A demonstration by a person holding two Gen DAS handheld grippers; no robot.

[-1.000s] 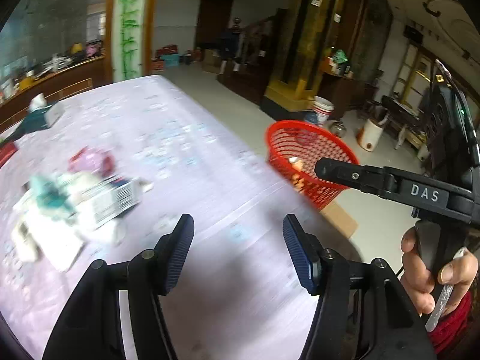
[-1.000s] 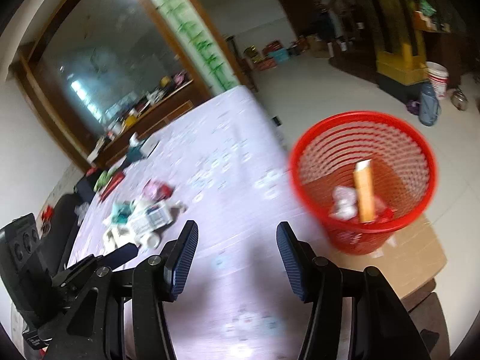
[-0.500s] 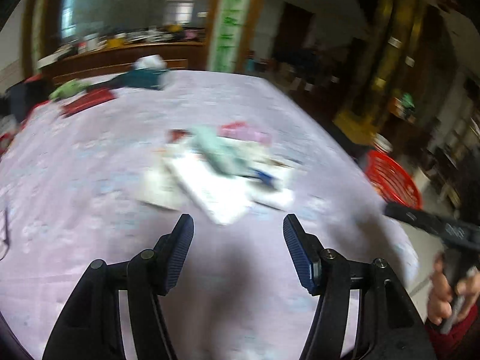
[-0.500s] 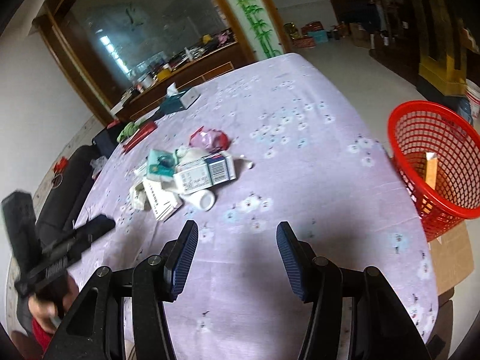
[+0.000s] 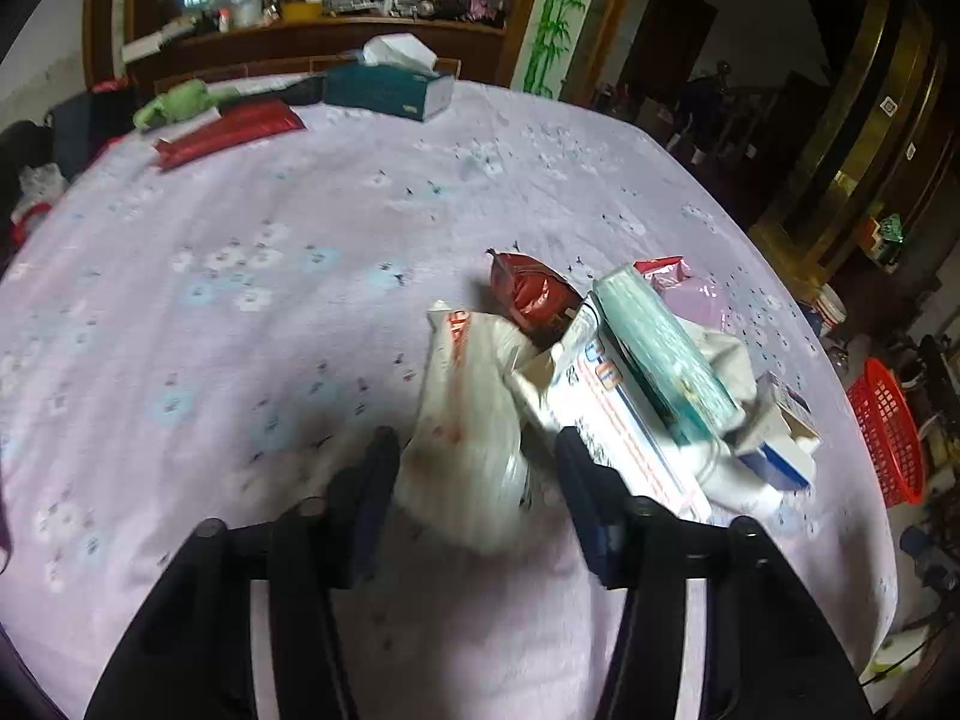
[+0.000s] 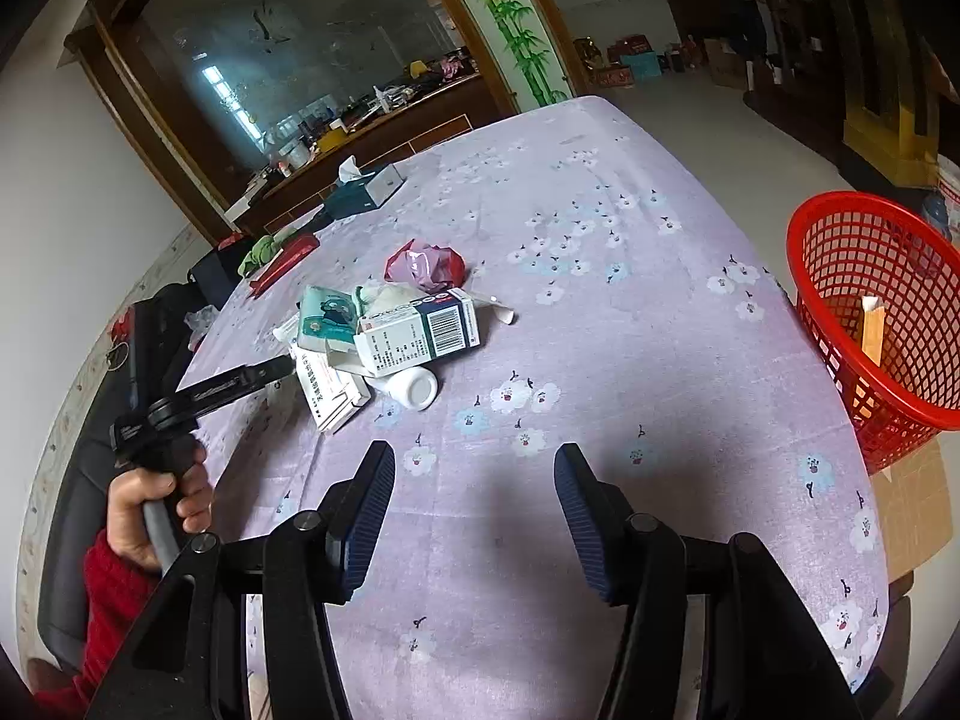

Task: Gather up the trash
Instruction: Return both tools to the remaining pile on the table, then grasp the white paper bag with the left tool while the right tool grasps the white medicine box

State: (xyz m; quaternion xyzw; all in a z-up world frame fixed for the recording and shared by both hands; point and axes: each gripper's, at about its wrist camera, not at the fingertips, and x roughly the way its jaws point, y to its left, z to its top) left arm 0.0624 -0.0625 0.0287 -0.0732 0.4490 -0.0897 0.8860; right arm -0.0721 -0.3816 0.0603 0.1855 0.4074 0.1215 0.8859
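My left gripper [image 5: 477, 474] is low over the table, jaws apart around a white plastic wrapper [image 5: 471, 420] in the trash pile. My right gripper [image 6: 474, 507] hovers empty, jaws apart; only its view shows the red basket [image 6: 870, 324] off the table's edge.

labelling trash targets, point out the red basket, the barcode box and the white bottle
red basket [image 6: 840, 300]: right wrist view, mesh wall.
barcode box [image 6: 414, 333]: right wrist view, printed side.
white bottle [image 6: 414, 387]: right wrist view, round end.

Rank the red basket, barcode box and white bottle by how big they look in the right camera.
1. Red basket, clearly largest.
2. Barcode box.
3. White bottle, smallest.
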